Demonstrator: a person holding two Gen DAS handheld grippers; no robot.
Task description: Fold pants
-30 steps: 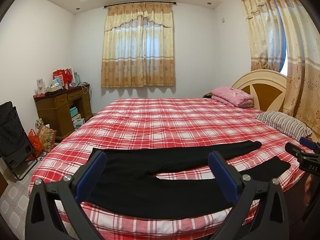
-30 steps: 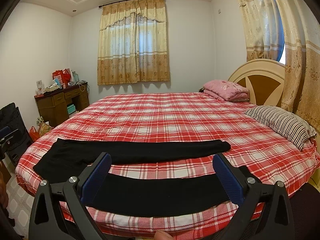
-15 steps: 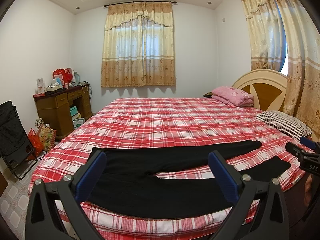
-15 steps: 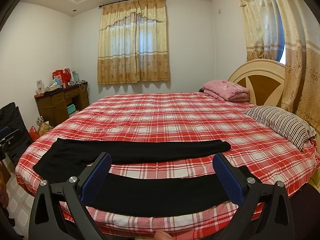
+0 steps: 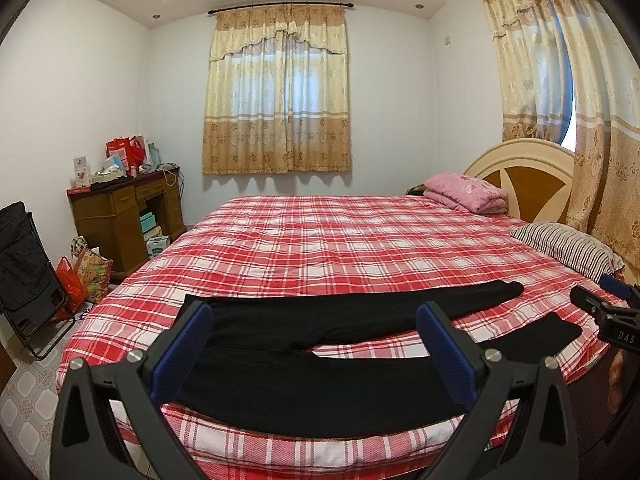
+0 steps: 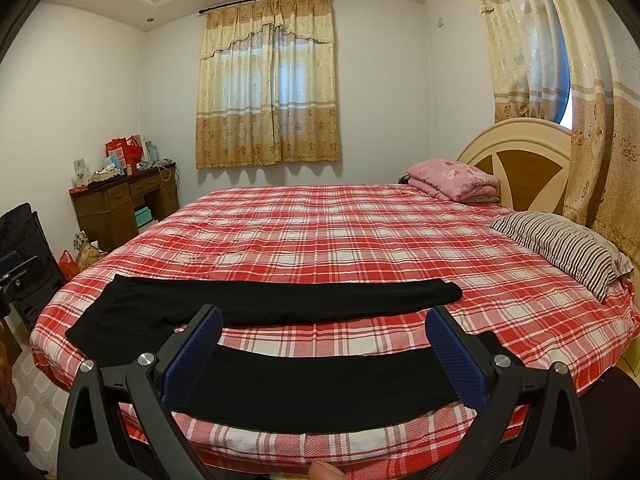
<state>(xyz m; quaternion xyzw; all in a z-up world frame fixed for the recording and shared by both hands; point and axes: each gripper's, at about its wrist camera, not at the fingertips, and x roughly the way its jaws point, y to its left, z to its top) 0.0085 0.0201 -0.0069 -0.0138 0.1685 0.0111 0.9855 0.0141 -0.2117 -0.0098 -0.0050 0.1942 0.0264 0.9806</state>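
Black pants (image 5: 304, 360) lie flat near the front edge of a red plaid bed (image 5: 340, 240), waist at the left, two legs spread to the right. In the right wrist view the pants (image 6: 280, 304) show the far leg and the near leg apart. My left gripper (image 5: 312, 316) is open and empty, held above the waist end. My right gripper (image 6: 324, 320) is open and empty, held above the near leg. The right gripper also shows at the right edge of the left wrist view (image 5: 608, 312).
A pink folded quilt (image 5: 464, 192) and a striped pillow (image 5: 568, 246) lie by the headboard (image 5: 528, 172). A wooden desk (image 5: 124, 212) with clutter, bags (image 5: 88, 276) and a black folding chair (image 5: 28, 272) stand left of the bed. Curtains hang at the back and right.
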